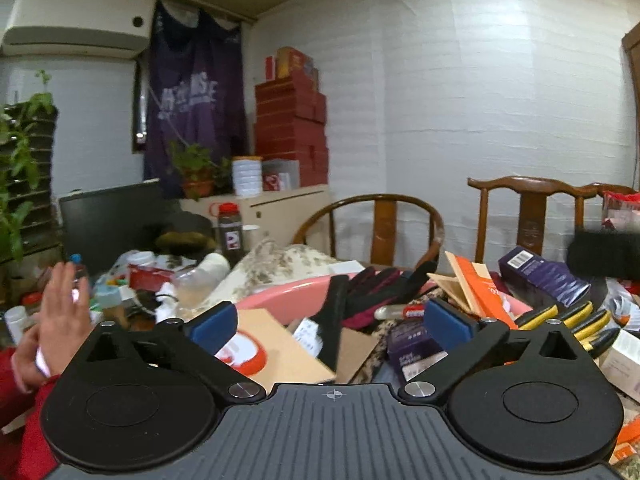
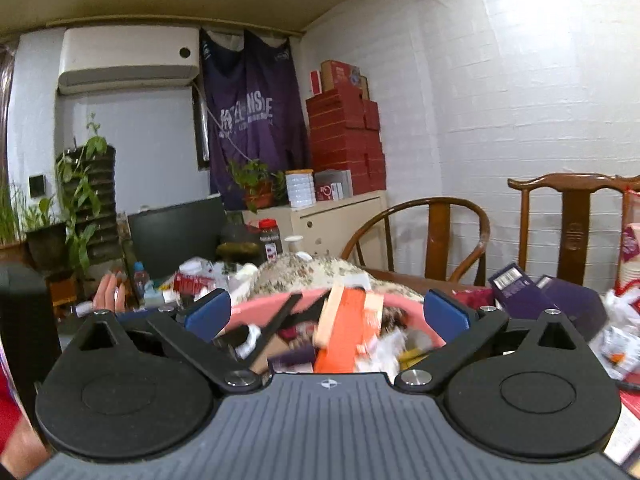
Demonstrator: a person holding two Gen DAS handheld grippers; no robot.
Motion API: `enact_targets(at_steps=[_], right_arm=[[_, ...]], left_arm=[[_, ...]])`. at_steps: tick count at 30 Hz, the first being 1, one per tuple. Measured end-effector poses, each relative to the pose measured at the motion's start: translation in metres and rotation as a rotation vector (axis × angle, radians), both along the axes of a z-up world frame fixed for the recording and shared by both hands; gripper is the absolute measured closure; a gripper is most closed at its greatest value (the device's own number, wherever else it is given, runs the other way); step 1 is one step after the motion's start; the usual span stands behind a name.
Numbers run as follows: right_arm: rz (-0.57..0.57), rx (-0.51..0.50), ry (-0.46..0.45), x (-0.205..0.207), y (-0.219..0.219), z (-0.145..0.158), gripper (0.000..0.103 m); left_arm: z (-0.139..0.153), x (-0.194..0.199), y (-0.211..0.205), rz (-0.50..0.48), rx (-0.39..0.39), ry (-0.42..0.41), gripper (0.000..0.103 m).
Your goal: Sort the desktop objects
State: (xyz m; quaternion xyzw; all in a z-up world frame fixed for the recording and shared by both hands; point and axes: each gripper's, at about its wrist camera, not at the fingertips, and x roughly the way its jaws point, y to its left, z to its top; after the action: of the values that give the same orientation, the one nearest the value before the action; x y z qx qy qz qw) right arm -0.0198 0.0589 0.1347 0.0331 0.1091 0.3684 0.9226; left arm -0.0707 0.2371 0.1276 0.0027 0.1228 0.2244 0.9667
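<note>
Basin (image 2: pixel 276 304) contents blurred behind orange box (image 2: pixel 344 332)

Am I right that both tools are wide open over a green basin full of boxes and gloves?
Nearly. The basin is pink, not green, as the left wrist view shows. The left tool and right tool are wide open, with boxes and gloves piled in the basin.

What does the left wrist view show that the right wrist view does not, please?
Only the left wrist view: dark red gloves on the basin's pile, and yellow-handled pliers at right. Only the right wrist view: a black radiator with plants in front of it. Both show the pink basin, an orange box, the purple shirt, the red boxes, and open, empty jaws.
</note>
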Motion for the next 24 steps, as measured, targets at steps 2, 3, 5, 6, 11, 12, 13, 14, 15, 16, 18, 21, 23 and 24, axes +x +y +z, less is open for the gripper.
enact_targets(at_steps=[2,3,5,6,11,12,13,14,15,16,18,21,23,24], right_arm=[[0.001,-0.02,-0.014,-0.014,-0.007,-0.007,0.001],[-0.001,-0.027,-0.023,-0.022,-0.01,-0.011,0.001],[0.008,-0.043,-0.034,-0.035,-0.014,-0.018,0.001],[0.007,-0.053,-0.036,-0.041,-0.016,-0.022,0.001],[-0.004,-0.1,-0.014,-0.06,-0.016,-0.041,0.001],[-0.005,-0.104,-0.012,-0.064,-0.015,-0.044,0.001],[-0.008,-0.11,-0.008,-0.066,-0.014,-0.048,0.001],[-0.01,-0.113,-0.002,-0.069,-0.014,-0.05,0.001],[-0.01,-0.112,0.008,-0.071,-0.013,-0.052,0.001],[-0.008,-0.112,0.016,-0.073,-0.013,-0.054,0.001],[-0.012,-0.114,0.024,-0.079,-0.012,-0.06,0.001],[-0.016,-0.143,0.019,-0.089,-0.01,-0.069,0.001],[-0.018,-0.155,0.016,-0.093,-0.009,-0.074,0.001],[-0.018,-0.162,0.016,-0.094,-0.008,-0.076,0.001]], left_arm=[[0.0,-0.01,-0.004,0.008,0.002,0.002,0.0],[0.0,-0.015,-0.006,0.013,-0.001,0.003,0.0],[-0.002,-0.025,-0.01,0.025,-0.009,0.008,0.0],[-0.004,-0.029,-0.011,0.028,-0.016,0.014,0.0],[-0.016,-0.051,-0.016,0.039,-0.032,0.044,0.0],[-0.019,-0.056,-0.017,0.043,-0.039,0.047,0.0],[-0.023,-0.061,-0.017,0.045,-0.045,0.052,0.0],[-0.026,-0.065,-0.017,0.045,-0.05,0.058,0.0],[-0.029,-0.07,-0.018,0.046,-0.053,0.065,0.0],[-0.032,-0.073,-0.018,0.05,-0.054,0.069,0.0],[-0.039,-0.08,-0.019,0.059,-0.059,0.081,0.0],[-0.05,-0.09,-0.018,0.062,-0.078,0.097,0.0],[-0.056,-0.095,-0.016,0.072,-0.092,0.104,0.0],[-0.058,-0.097,-0.015,0.076,-0.097,0.107,0.0]])
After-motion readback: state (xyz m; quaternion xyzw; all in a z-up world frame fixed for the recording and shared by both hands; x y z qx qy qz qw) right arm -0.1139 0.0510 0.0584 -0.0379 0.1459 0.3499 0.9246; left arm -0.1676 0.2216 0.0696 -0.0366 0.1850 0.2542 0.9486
